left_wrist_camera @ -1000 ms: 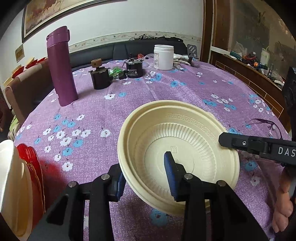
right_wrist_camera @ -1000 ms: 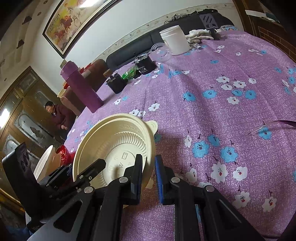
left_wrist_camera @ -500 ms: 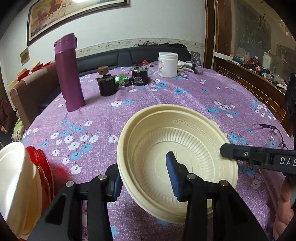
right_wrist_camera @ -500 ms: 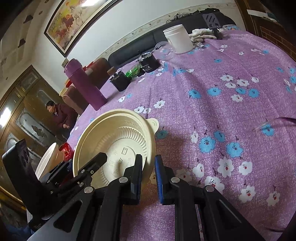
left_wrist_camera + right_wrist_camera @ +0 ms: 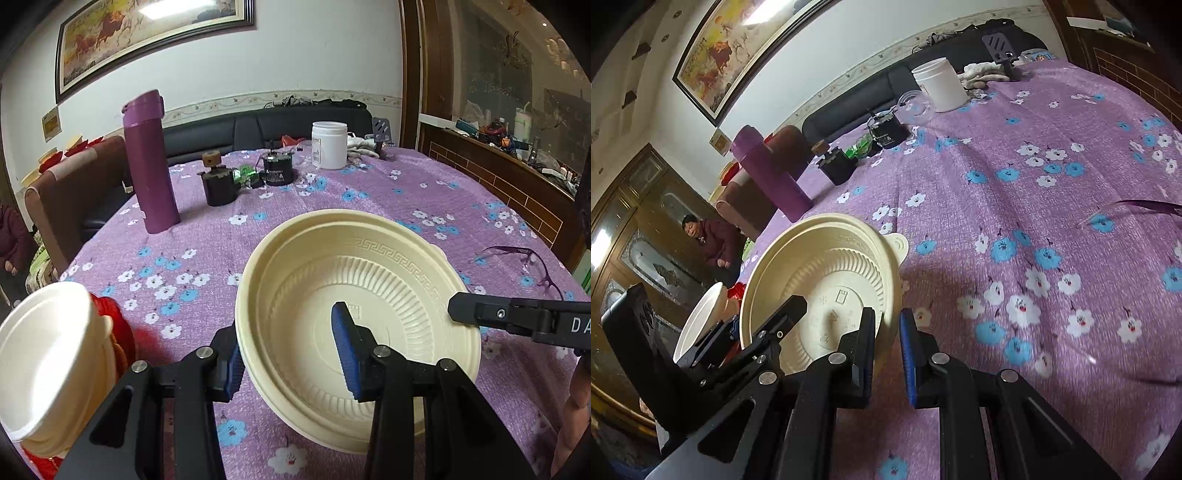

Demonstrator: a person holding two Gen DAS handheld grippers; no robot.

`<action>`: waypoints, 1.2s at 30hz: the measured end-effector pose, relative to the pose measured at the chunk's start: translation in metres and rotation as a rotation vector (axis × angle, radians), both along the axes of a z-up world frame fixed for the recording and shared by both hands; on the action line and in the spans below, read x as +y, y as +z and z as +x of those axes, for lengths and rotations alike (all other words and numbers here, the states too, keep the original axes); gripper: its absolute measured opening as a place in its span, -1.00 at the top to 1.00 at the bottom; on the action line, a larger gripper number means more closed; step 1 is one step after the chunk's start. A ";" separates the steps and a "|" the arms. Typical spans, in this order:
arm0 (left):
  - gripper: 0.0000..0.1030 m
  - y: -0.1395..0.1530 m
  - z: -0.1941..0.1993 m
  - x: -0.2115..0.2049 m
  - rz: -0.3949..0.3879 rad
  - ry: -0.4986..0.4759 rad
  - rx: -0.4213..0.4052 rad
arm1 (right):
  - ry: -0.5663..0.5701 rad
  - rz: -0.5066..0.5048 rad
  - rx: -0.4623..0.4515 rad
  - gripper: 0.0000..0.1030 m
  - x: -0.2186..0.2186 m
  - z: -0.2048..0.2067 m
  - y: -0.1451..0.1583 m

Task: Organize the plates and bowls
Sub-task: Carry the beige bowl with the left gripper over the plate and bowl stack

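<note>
Bowls are partly gathered: a cream bowl [image 5: 362, 291] is held tilted above the purple flowered cloth [image 5: 207, 236], near the middle of the table, while at the near left a stack [image 5: 48, 365] of white and red dishes already stands. My judgement is that the task is midway; this bowl has yet to join the stack, and no other loose plates or bowls show on the cloth.

Left gripper [image 5: 291, 354] straddles the bowl's near left rim, one blue pad [image 5: 343, 350] inside the bowl and the other outside against the wall. Its jaws stand fairly wide, and the inner pad seems to stand clear of the wall, so I read it as a loose hold at best, not a firm pinch.

Right gripper [image 5: 888, 343] is nearly closed, pinching the bowl's right rim between its pads; in the left view its tip reaches the rim from the right. It appears to carry most of the bowl.

Far off stand a purple flask [image 5: 149, 162], a white jar [image 5: 328, 146] and small dark pots. Glasses [image 5: 524, 266] lie at the right.
</note>
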State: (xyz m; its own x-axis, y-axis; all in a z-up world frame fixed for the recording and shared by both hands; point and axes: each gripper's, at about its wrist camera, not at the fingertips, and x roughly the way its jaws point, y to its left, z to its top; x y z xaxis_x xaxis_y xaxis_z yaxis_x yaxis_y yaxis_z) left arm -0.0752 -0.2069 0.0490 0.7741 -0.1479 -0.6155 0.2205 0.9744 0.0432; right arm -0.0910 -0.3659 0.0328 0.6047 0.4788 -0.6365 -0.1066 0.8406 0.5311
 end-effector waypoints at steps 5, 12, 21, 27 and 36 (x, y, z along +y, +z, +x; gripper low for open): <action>0.21 0.017 -0.012 0.011 -0.010 0.003 -0.017 | 0.006 0.006 -0.022 0.71 0.008 -0.010 0.017; 0.08 0.048 -0.028 0.037 -0.023 0.027 -0.052 | 0.041 0.008 -0.071 0.70 0.032 -0.020 0.052; 0.06 0.083 -0.044 0.087 -0.044 0.066 -0.068 | 0.114 0.031 -0.101 0.70 0.072 -0.017 0.089; 0.06 0.098 -0.051 0.133 -0.057 0.134 -0.071 | 0.196 0.053 -0.086 0.70 0.115 -0.005 0.102; 0.06 0.100 -0.056 0.184 -0.073 0.229 -0.063 | 0.293 0.061 -0.046 0.70 0.181 0.011 0.100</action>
State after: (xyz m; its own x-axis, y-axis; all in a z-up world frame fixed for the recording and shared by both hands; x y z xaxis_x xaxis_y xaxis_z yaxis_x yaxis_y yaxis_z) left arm -0.1316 -0.0227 0.1487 0.8291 -0.0071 -0.5591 -0.0069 0.9997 -0.0228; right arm -0.0797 -0.1845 0.1330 0.4624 0.6739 -0.5762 -0.3650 0.7369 0.5689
